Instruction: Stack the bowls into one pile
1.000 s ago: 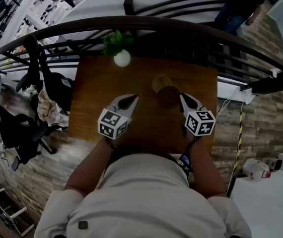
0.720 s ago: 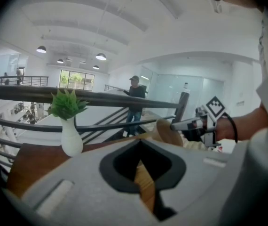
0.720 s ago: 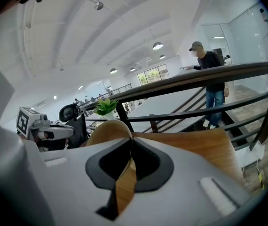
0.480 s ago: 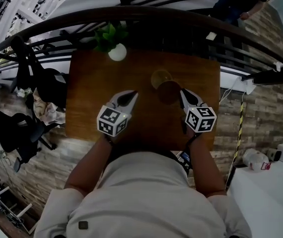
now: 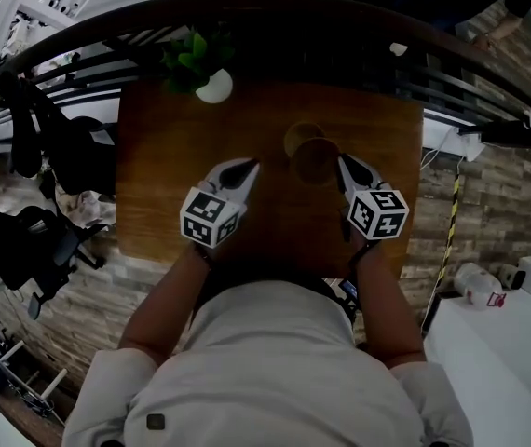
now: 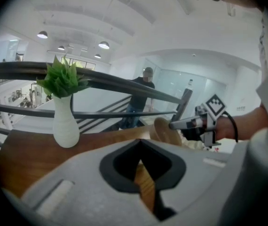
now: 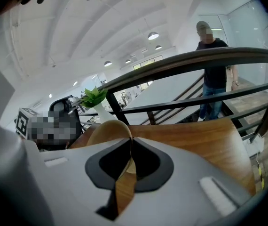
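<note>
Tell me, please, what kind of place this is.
Probably an office mezzanine: a wooden table by a curved dark railing, black office chairs beside it, a large white hall beyond.

A brown wooden table [image 5: 163, 175] stands against a dark curved railing [image 7: 195, 61], with a white vase [image 6: 65, 126] of green leaves at its far left corner. The floor [image 5: 88, 296] is plank-patterned (black office chairs [image 5: 37, 240] crowd its left side). Round lamps [image 6: 104, 44] glow on a white vaulted ceiling. A person [image 7: 214, 79] stands beyond the railing.
</note>
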